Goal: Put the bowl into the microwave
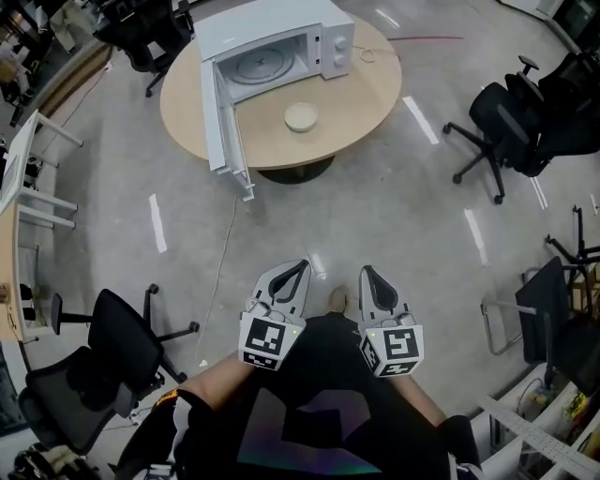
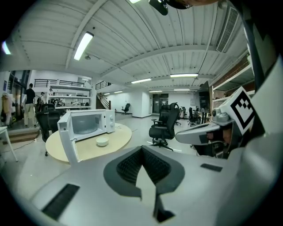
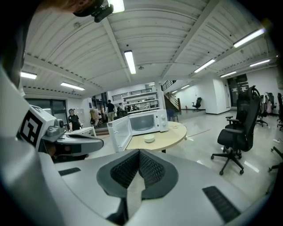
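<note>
Polished concrete floor (image 1: 375, 206) is seen all around, with a round wooden table (image 1: 366, 103) set out in the open office space. On the table's far-left part a white microwave (image 1: 272, 28) is parked, its door (image 1: 220, 122) swung wide open past the table's left edge, so the glass turntable (image 1: 265, 64) inside can be seen. The bowl (image 1: 301, 117) is found on the tabletop just in front of the open cavity, right of the door, toward the table's near edge, not touched by anything.

Both tools are held close to the body, well apart from the table. The left gripper (image 1: 292, 272) is clenched with nothing in it, and same deal for the right gripper (image 1: 367, 274). Black office chairs (image 1: 511, 127) are scattered around.
</note>
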